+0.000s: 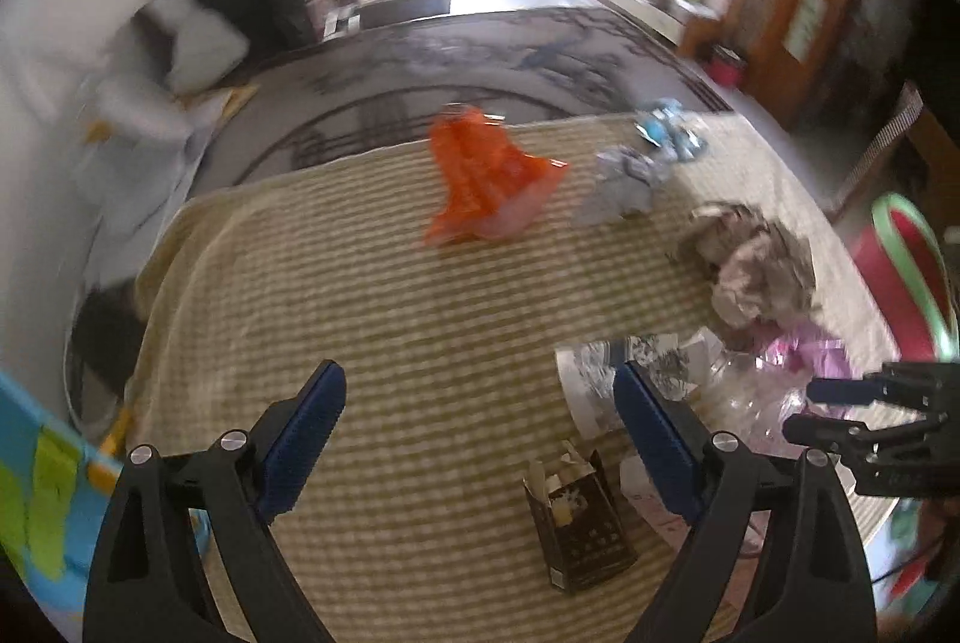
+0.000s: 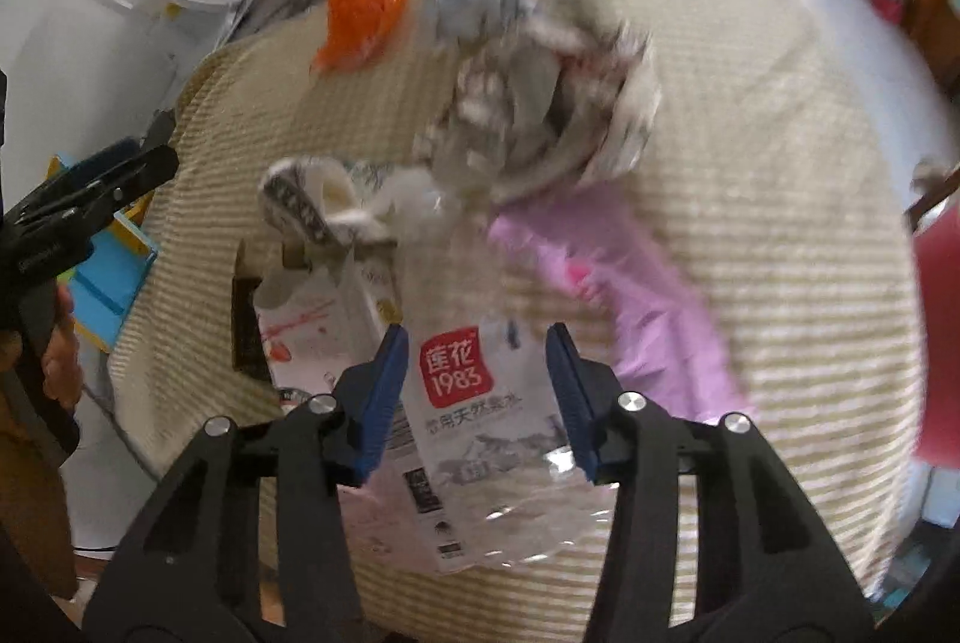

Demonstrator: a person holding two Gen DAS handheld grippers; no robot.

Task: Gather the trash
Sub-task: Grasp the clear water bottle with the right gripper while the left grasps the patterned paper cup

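Observation:
Trash lies on a beige striped cloth (image 1: 420,319) over a table. My left gripper (image 1: 480,439) is open and empty above the cloth, with a small dark carton (image 1: 579,523) just below and between its fingers. My right gripper (image 2: 477,397) is open, its fingers on either side of a clear plastic bottle with a red-and-white label (image 2: 474,403). An orange wrapper (image 1: 486,181), a grey crumpled paper (image 1: 621,187), a blue wrapper (image 1: 666,130), a brown paper wad (image 1: 753,265) and a pink bag (image 2: 624,295) lie around.
A red bin with a green rim (image 1: 906,283) stands at the right of the table. A white torn carton (image 2: 318,307) lies left of the bottle. A dark patterned rug (image 1: 480,67) covers the floor beyond. A colourful box (image 1: 42,493) sits at the lower left.

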